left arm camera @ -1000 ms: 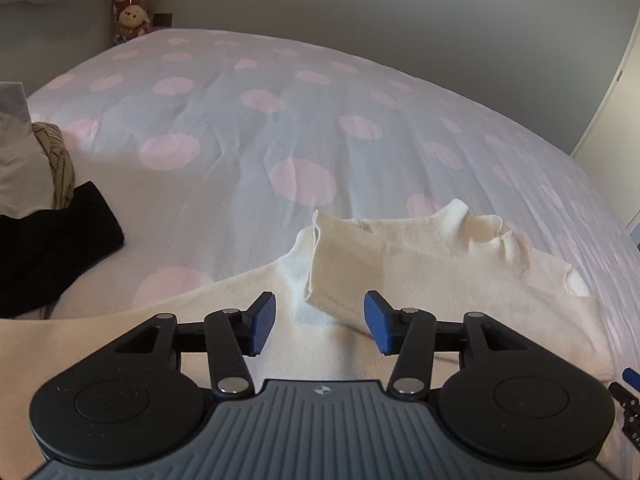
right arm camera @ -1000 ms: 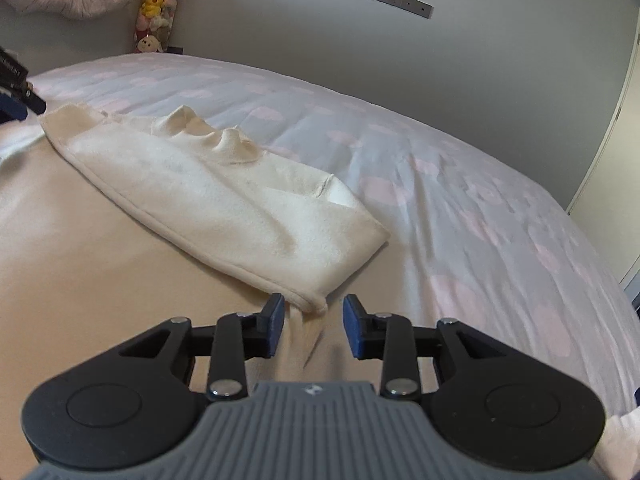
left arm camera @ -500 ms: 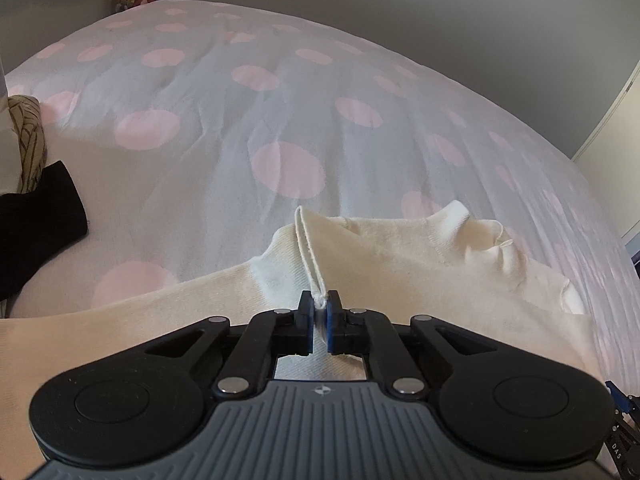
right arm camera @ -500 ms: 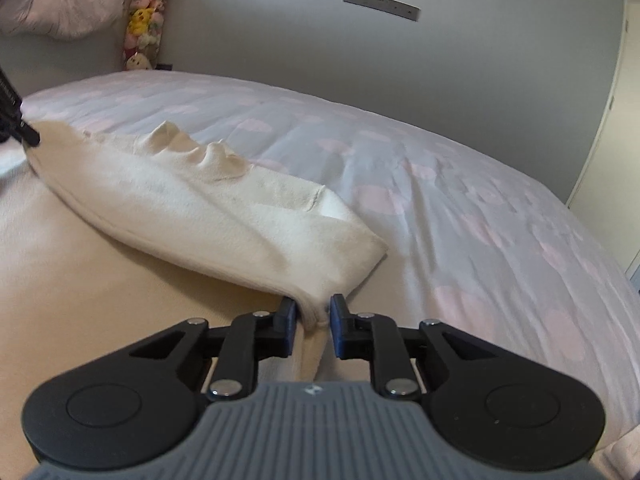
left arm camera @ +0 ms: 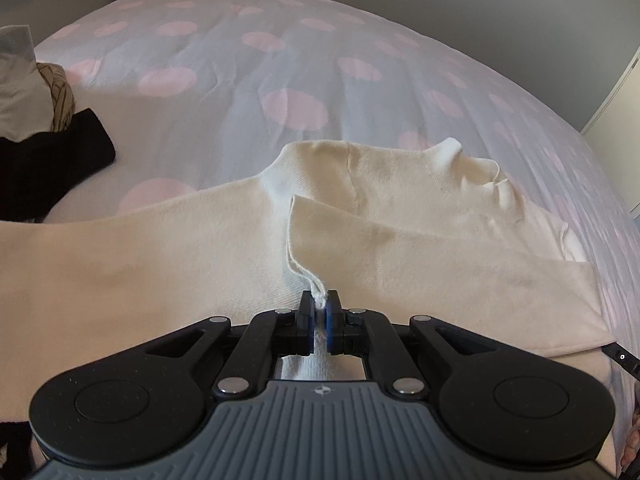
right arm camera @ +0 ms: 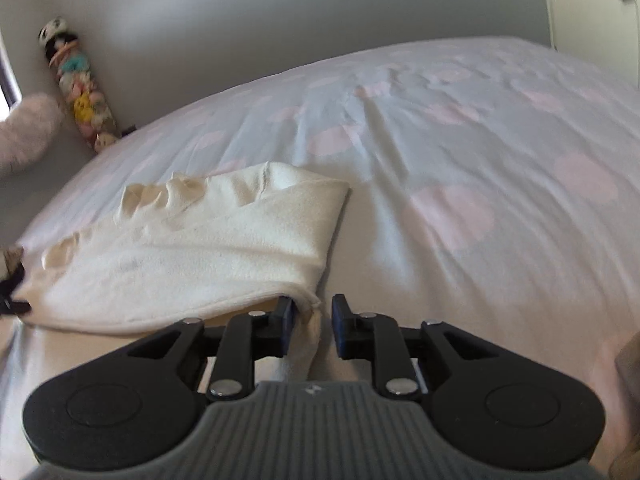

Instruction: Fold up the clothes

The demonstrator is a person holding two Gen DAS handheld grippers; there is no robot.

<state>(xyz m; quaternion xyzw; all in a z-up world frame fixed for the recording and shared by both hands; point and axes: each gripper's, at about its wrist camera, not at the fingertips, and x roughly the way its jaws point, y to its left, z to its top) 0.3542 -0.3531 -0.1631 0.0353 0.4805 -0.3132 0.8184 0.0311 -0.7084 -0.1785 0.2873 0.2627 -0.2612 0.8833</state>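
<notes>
A folded edge of the cream knit sweater point(left arm camera: 400, 240) is pinched by the left tool point(left arm camera: 319, 312); the right tool point(right arm camera: 312, 316) is opening around its corner. Further folds are judged outstanding.

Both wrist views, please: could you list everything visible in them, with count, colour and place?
Sweater: one, cream, partly folded on the bed.
Bedspread: one, white with pink dots, covering the bed.
Black garment: one, left edge of the bed.
Grey and beige clothes: a small pile, behind the black garment.
Plush toys: several, mixed colours, in the corner by the wall.
Left tool: black with blue pads, shut on the sweater's edge.
Right tool: black, jaws opening, sweater fold between them.
</notes>
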